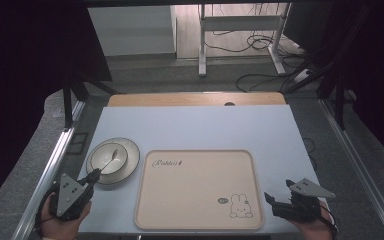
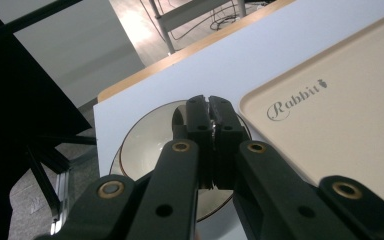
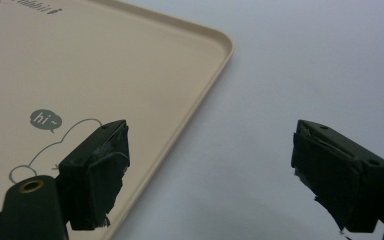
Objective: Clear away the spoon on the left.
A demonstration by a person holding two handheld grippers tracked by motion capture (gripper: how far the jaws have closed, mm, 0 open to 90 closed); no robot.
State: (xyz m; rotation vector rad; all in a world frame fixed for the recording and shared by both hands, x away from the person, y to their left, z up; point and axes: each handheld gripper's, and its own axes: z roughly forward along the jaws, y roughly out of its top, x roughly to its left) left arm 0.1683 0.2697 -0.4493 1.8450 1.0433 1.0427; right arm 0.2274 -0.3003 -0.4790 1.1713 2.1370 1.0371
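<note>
Two grippers sit at the near edge of the table, and the work belongs to the left one. The left gripper (image 1: 94,175) has its jaws pressed together on the near end of a spoon (image 1: 111,161); in the left gripper view the two black pads meet with a sliver of metal pinched between them (image 2: 211,131). From that pinch the spoon's handle runs away to the far right, its long axis slanting up from the gripper tips to the bowl end, which rests inside the small bowl (image 1: 108,158). That bowl stands on a plate (image 1: 130,161) at the near left of the white table (image 1: 195,130). Just to the right of the plate lies the beige tray (image 1: 195,220), bare apart from its printed rabbit. So the tray lies to the right of the held spoon, and the left hand is plainly the nearer arm to both. The right gripper (image 1: 278,200) rests by the tray's near right corner, well apart from the spoon, its jaws spread wide with nothing between them.
</note>
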